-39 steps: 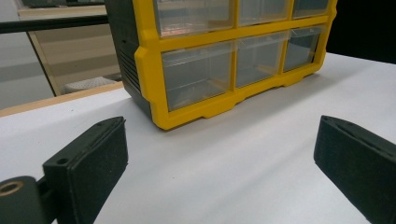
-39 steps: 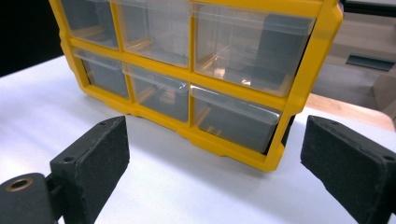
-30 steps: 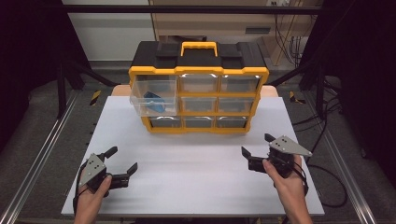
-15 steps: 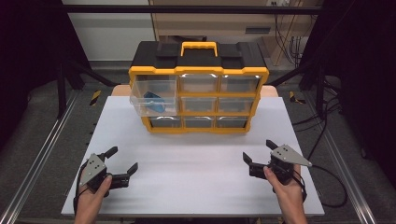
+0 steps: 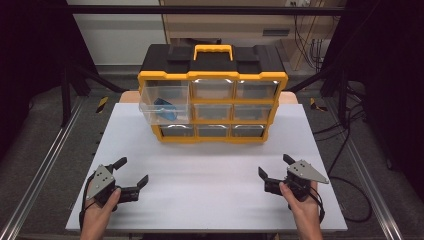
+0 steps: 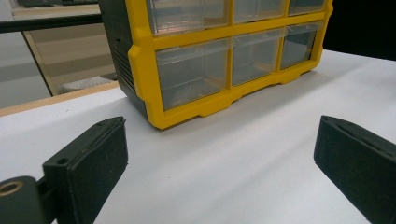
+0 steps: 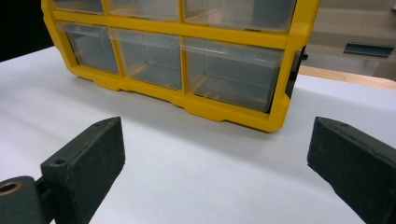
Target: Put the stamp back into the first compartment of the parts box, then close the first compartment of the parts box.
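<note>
High view. Yellow-and-black drawer organizer (image 5: 212,95) with yellow carry handle (image 5: 213,50) on top, standing at the far middle of the white table (image 5: 210,200); clear drawers in three rows. Top-left drawer (image 5: 165,105) pulled out toward the person, holding a small blue item (image 5: 162,107); the other drawers sit flush. Left gripper (image 5: 133,172), held in the left hand (image 5: 97,212) at the near left of the table, jaws spread wide, nothing between them. Right gripper (image 5: 276,166), held in the right hand (image 5: 302,207) at the near right, grey three-cornered plate on top, jaws likewise spread and empty. Both grippers well apart from the organizer.

Left gripper view. Two black jaws rise at either side, parted wide, only bare table between. Organizer's lower left corner (image 6: 154,112) ahead, with the bottom row of clear drawers; wooden edge (image 6: 56,99) behind the table at left.

Right gripper view. Jaws parted wide over bare table, gripping nothing. Organizer's lower right corner (image 7: 275,116) ahead; bottom-row drawers look empty.
</note>
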Action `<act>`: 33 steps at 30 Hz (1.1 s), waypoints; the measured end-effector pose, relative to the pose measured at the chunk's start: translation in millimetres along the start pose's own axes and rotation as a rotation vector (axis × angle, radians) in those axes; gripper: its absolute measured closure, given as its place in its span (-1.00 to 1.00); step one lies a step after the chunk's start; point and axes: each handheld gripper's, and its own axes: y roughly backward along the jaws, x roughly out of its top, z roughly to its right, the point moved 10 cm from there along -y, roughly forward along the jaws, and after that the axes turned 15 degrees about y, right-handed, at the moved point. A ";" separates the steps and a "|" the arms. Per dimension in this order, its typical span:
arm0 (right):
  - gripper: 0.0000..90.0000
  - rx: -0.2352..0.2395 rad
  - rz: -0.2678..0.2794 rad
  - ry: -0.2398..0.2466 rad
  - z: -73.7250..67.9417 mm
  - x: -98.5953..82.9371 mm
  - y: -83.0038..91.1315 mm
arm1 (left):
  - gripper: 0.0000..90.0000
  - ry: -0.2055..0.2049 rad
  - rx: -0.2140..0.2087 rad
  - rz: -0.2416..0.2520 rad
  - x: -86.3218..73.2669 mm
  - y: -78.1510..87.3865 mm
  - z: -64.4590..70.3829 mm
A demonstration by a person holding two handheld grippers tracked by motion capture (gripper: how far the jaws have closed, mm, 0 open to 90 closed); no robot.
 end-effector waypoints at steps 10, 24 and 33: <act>-0.89 0.005 0.030 0.010 -4.8 -4.0 -2.0 | -0.94 0.000 0.006 0.014 2.8 1.4 -1.1; -0.87 0.028 0.028 0.063 -15.1 -10.2 -8.0 | -0.95 0.035 -0.011 0.047 11.6 6.5 6.9; -0.87 0.029 0.022 0.096 -18.0 -12.8 -0.5 | -0.80 0.057 -0.014 0.027 15.7 4.7 23.1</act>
